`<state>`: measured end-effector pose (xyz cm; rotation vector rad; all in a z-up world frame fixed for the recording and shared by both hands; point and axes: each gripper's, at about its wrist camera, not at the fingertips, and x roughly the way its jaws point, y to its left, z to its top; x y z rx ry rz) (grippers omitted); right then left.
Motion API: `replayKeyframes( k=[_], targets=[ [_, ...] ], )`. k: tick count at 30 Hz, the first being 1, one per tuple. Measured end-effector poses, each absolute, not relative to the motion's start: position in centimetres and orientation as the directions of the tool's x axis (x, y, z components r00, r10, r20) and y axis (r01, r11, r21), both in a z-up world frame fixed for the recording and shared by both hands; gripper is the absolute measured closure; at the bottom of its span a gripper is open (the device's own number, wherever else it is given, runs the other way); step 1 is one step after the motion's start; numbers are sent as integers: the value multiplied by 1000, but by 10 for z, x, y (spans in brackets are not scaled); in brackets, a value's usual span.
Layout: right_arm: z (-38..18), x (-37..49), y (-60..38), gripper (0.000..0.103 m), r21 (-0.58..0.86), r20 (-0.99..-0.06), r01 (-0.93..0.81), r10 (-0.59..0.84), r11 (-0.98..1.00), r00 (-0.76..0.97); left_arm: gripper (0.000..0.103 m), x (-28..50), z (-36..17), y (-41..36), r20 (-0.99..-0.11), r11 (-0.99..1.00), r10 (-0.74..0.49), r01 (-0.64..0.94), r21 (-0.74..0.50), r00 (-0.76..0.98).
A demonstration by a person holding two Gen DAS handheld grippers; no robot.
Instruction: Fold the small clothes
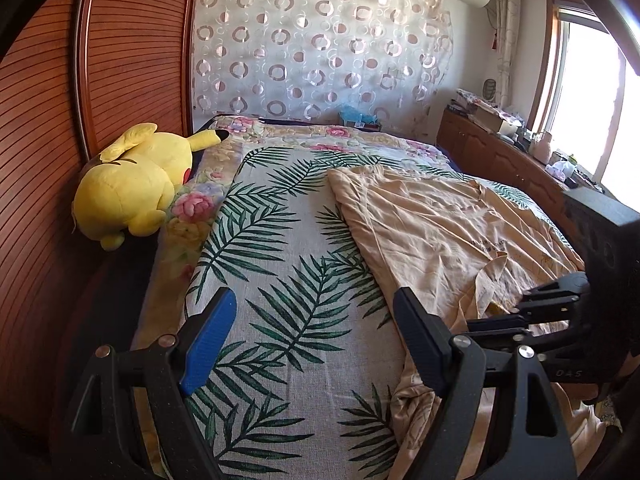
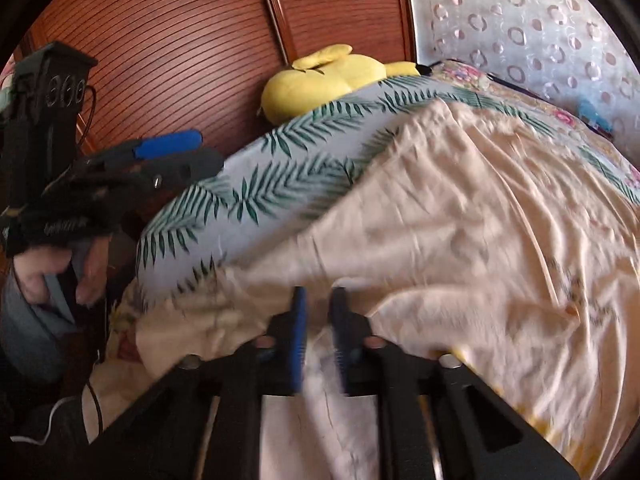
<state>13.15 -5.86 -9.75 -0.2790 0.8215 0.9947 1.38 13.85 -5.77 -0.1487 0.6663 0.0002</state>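
Beige T-shirt (image 1: 432, 220) lay flat but wrinkled on the leaf-print sheet (image 1: 280, 280) of the bed, long axis running from near edge toward the circle-patterned curtain (image 1: 320, 40), collar end nearest the tools. Left tool (image 1: 316, 344) hung spread wide over bare sheet, w/ nothing between its fingers. Right tool (image 2: 318, 340) was almost pressed together at the shirt's near hem; view blurred, so pinch on cloth can't be told. Yellow plush (image 1: 136, 184) sat by the wood wardrobe (image 1: 132, 48).

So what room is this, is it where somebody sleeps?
Most likely a bedroom. There's a big bed with a leafy cover, a yellow plush toy lying at its edge, and a wooden wardrobe right beside it.
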Motion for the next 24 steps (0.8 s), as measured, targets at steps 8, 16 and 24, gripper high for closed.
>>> replayKeyframes(
  k=[8,16,24],
  targets=[
    [-100,117,-100,98,159,-700,-795,634,586,327,22,13,-60,135,-621,990,-50,-42,-133,782],
    [-89,124,-85,67,189,-654,-764,660,616,370,22,10,-54,127,-619,991,-62,-26,-132,783],
    [-107,146,-48,94,143,-705,-739,592,659,391,22,8,-57,125,-626,989,-75,-20,-144,776]
  ],
)
